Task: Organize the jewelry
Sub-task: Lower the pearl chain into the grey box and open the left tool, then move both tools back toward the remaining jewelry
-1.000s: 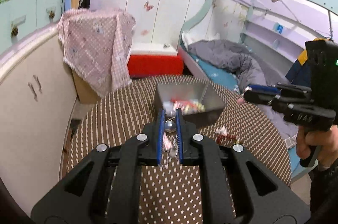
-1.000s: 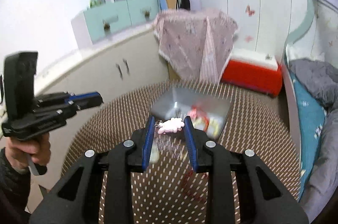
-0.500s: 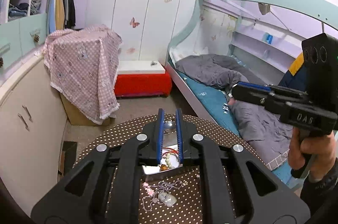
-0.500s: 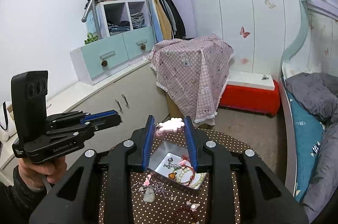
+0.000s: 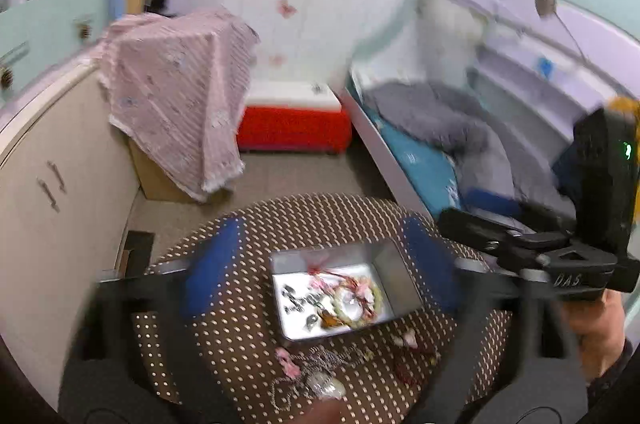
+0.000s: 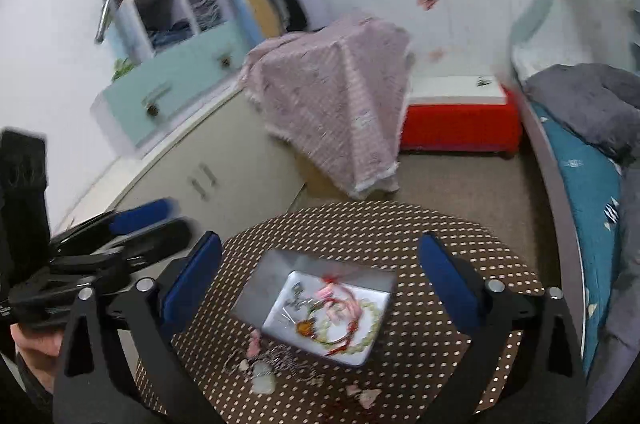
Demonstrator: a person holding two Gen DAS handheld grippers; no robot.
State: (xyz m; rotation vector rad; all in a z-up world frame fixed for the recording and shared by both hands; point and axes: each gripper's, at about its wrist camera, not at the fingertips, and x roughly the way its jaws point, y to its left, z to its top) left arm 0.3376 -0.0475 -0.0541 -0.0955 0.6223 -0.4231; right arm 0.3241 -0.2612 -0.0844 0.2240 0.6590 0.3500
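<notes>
An open metal tin (image 5: 394, 280) (image 6: 256, 290) sits on the round dotted table (image 5: 240, 304) (image 6: 432, 328). It holds a green bead bracelet (image 6: 360, 340), red cord and small silver pieces. A chain necklace with a pale pendant (image 5: 320, 382) (image 6: 264, 374) and pink bits lie loose in front of it. My left gripper (image 5: 320, 264) (image 6: 160, 224) hovers above the tin, jaws opening wide, nothing between them. My right gripper (image 6: 320, 276) (image 5: 472, 212) also hangs over the tin, jaws opening, with nothing between them.
A cream cabinet (image 5: 60, 192) stands at the left beside a box under a pink checked cloth (image 6: 336, 112). A red and white box (image 5: 294, 124) sits on the floor behind. A bed with a grey blanket (image 6: 588, 104) runs along the right. A person's hands hold both grippers.
Both grippers went from shut to wide open. The silver bead pendant has left the left fingers and the pink charm has left the right fingers. Both views are blurred by motion.
</notes>
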